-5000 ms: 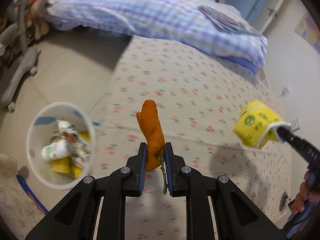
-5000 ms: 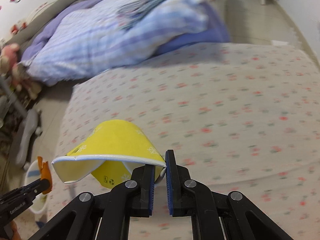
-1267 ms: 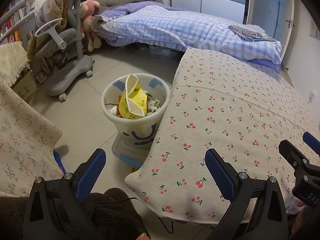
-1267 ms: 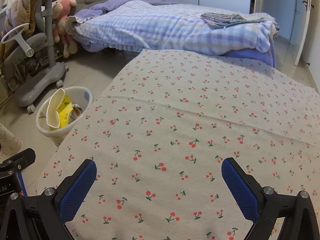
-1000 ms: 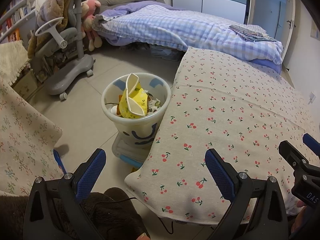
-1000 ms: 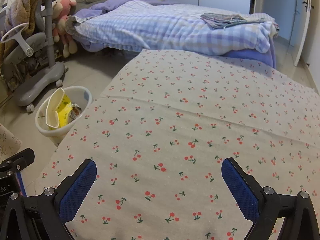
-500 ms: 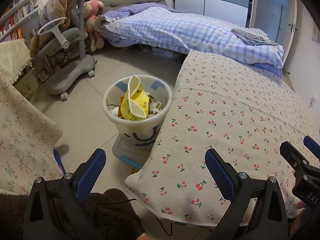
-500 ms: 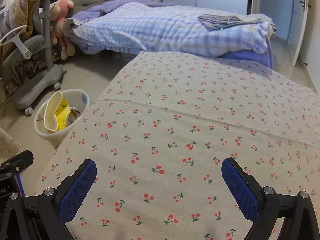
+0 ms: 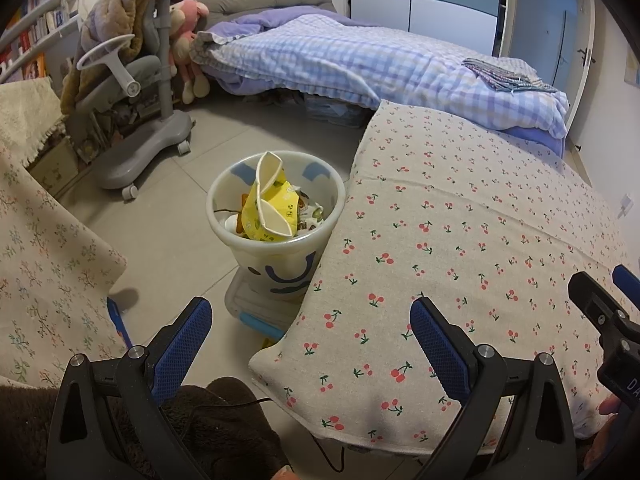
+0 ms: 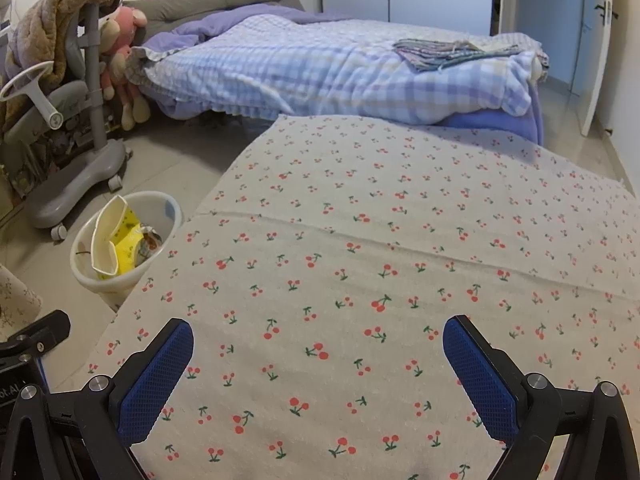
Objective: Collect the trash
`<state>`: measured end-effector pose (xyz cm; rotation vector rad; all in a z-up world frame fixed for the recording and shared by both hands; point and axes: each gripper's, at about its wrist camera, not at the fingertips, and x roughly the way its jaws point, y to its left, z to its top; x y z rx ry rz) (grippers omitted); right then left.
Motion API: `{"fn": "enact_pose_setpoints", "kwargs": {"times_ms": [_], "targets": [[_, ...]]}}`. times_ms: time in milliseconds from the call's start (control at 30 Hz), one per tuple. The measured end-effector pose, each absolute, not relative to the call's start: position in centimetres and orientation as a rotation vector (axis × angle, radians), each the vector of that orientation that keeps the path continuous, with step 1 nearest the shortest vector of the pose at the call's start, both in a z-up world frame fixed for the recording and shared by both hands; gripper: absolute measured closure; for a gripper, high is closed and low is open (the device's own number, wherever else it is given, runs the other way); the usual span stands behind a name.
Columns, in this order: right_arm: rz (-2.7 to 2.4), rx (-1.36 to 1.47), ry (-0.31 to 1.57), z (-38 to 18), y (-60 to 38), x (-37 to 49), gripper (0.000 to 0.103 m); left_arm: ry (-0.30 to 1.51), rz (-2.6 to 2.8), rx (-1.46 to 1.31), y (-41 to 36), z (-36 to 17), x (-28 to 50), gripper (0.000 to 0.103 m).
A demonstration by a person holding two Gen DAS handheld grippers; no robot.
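Yellow crumpled paper cup [image 9: 269,210] sticks up out of a white trash bin [image 9: 280,258] on the tiled floor [image 9: 168,236], just beside the edge of a bench draped in cherry-print cloth [image 10: 400,280]. Other wrappers fill the bin around it. Both the left tongs [image 9: 310,334] and the right tongs [image 10: 318,360] are spread wide apart and hold nothing.

One trash bin [image 9: 276,216] – one crushed yellow cup [image 9: 268,208] inside, two grippers, one bed [image 9: 360,68], one chair [image 9: 136,92]
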<state>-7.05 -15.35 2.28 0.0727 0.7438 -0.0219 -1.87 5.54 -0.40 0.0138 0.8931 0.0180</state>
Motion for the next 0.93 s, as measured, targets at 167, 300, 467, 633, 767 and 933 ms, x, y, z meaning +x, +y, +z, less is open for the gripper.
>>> {"fn": "enact_pose_setpoints", "kwargs": {"times_ms": [167,300,467,633,767,933], "targets": [[-0.020,0.073,0.739,2.4,-15.2,-7.0,0.001,0.898,0.021,0.011,5.5,-0.5,-1.8,0.002],[-0.019,0.080,0.734,2.6,-15.1,-7.1,0.001,0.891,0.021,0.009,5.5,-0.5,-1.9,0.002],[-0.014,0.078,0.726,2.8,-14.8,-6.9,0.001,0.890,0.026,0.001,5.6,-0.5,-1.8,0.002],[-0.013,0.079,0.726,2.8,-14.6,-6.8,0.001,0.884,0.020,-0.009,5.6,-0.2,-1.8,0.002],[-0.012,0.079,0.726,2.8,-14.5,-6.8,0.001,0.870,0.015,-0.017,5.6,0.1,-1.8,0.002],[-0.007,0.075,0.721,2.9,-13.9,-6.3,0.001,0.910,-0.034,-0.087,6.4,0.0,-1.0,0.002]]}}
